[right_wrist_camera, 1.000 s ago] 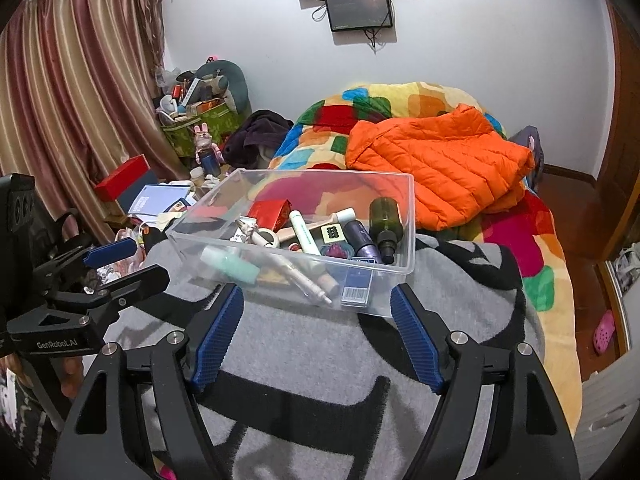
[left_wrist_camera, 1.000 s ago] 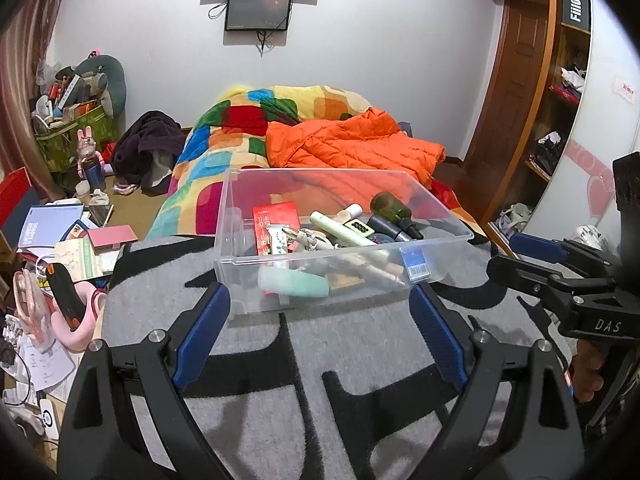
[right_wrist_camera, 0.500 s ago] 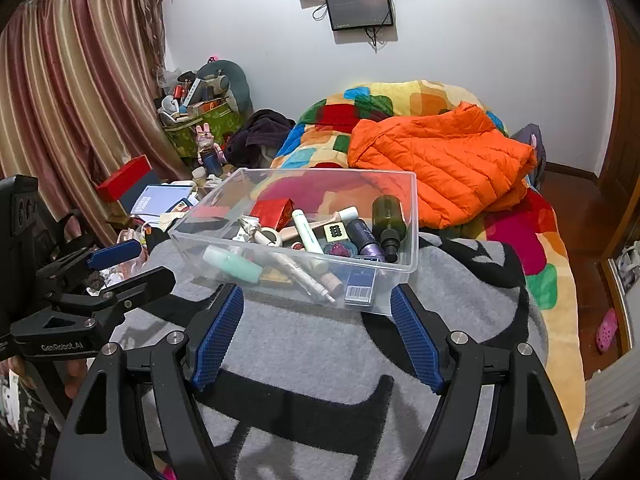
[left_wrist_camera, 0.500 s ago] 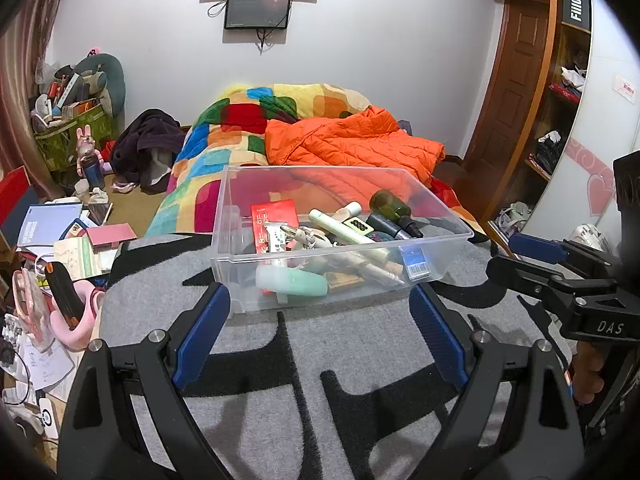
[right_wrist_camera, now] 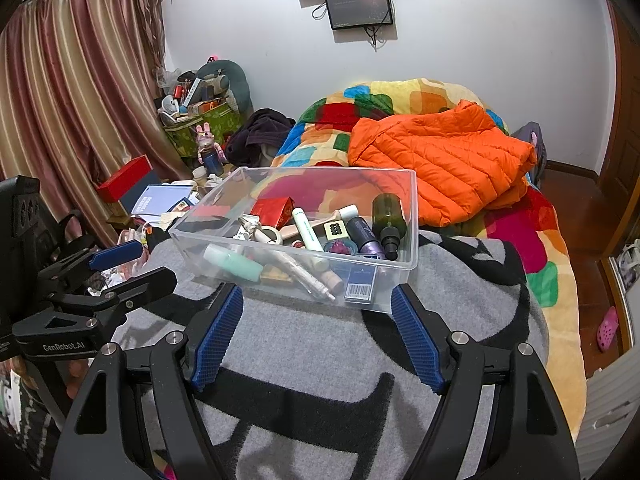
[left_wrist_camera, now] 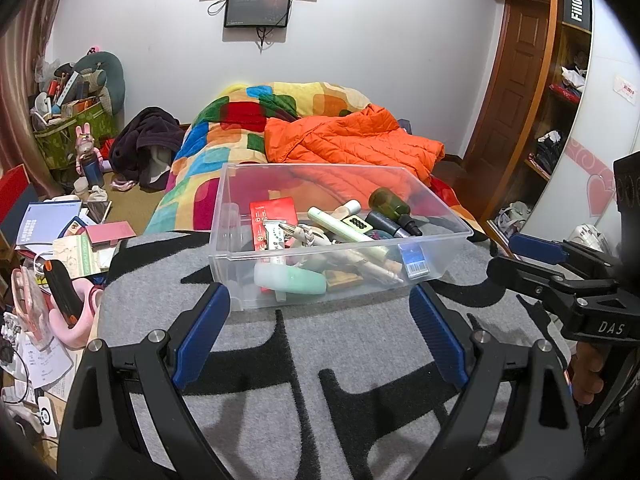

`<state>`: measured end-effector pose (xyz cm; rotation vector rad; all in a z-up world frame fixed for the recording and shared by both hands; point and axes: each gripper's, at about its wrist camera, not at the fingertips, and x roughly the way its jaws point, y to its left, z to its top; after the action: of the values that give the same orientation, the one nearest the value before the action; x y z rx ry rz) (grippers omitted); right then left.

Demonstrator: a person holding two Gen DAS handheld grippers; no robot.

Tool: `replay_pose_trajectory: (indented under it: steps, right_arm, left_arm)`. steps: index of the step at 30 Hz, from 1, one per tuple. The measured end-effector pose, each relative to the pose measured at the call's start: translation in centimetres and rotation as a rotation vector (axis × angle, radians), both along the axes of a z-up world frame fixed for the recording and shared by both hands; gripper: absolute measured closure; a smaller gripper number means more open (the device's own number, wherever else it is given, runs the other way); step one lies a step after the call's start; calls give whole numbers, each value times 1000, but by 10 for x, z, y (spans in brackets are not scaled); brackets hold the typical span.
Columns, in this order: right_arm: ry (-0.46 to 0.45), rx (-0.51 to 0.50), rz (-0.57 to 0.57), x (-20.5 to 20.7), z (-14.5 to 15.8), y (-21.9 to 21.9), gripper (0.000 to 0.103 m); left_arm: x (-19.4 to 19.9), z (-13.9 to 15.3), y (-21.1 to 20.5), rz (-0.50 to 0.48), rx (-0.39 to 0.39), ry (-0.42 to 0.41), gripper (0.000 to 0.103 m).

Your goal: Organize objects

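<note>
Objects for sorting lie heaped in a clear plastic bin on a grey-and-black blanket: green bottle, mint tube, red packet. Left gripper and right gripper hover before the bin, jaws released, empty.

We were in a lived-in bedroom at home: a bed with a patchwork quilt filled mid-frame, an orange puffer jacket lay on it, striped curtains hung at left, and a wardrobe shelf stood at upper right.
</note>
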<state>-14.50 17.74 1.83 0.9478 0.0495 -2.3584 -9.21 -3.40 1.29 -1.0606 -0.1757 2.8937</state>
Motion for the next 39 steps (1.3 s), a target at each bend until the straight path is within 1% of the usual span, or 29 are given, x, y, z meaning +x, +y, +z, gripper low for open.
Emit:
replay_pose_trajectory:
  steps: [25,28,31,35,39]
  right_arm:
    - [-3,-1,2,4,-3,-1,28]
    - [-2,-2,1,3,-2,-1,28]
    - [-5,-1,1,4,-3,-2,28]
    - [-6,-3,1,7,-5,-3,28]
    - [-7,-2,1,7,-6,-3,27]
  left_arm:
    - [0,0,2,-2,0,-1,10]
    - [-1,0,2,-8,0,-6,7]
    - [0,0,2,-9,0,-3,7]
    - [-2,-2,2,-15,17,-28,5]
    - [0,-1,3,-8,2,-8,5]
